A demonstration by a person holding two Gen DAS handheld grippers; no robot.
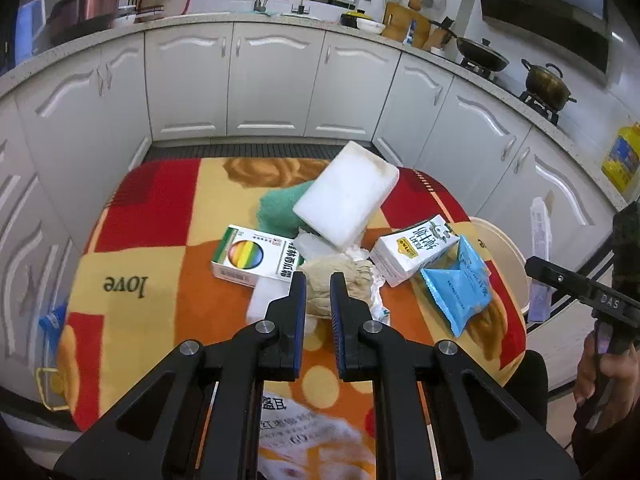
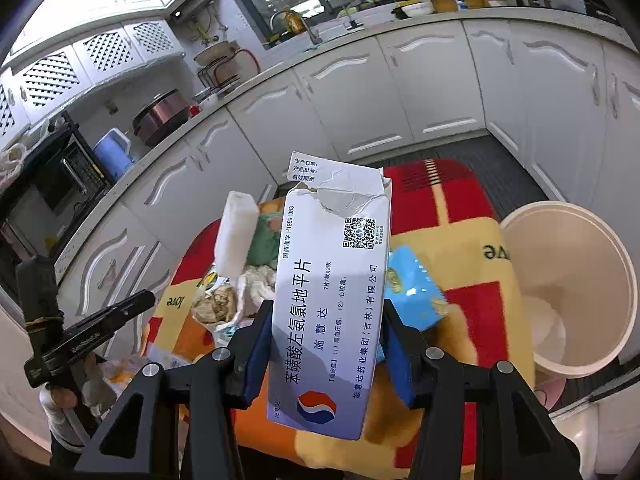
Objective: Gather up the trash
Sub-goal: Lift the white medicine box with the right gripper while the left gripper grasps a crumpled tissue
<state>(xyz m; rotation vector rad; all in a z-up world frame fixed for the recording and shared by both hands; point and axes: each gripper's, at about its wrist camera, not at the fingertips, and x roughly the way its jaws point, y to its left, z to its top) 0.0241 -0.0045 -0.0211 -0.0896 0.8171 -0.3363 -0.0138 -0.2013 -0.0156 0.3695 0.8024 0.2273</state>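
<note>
My right gripper [image 2: 326, 320] is shut on a torn white medicine box [image 2: 328, 300] and holds it above the blanket-covered table [image 2: 460, 280], left of the beige trash bin [image 2: 568, 288]. My left gripper [image 1: 318, 284] is open and empty, its tips just above a crumpled beige cloth [image 1: 336, 280]. Around it lie a white box with a rainbow circle [image 1: 252, 258], a milk carton [image 1: 414, 250], a blue snack packet [image 1: 458, 292], a white foam block [image 1: 348, 196] on a green cloth [image 1: 280, 208], and white tissue [image 1: 316, 244]. The right gripper shows at the left wrist view's right edge [image 1: 540, 266].
The bin's rim [image 1: 504, 248] shows past the table's right side. A printed plastic bag [image 1: 304, 436] lies under my left gripper at the near edge. White kitchen cabinets [image 1: 272, 80] ring the table, with a stove and pots [image 1: 548, 84] at right.
</note>
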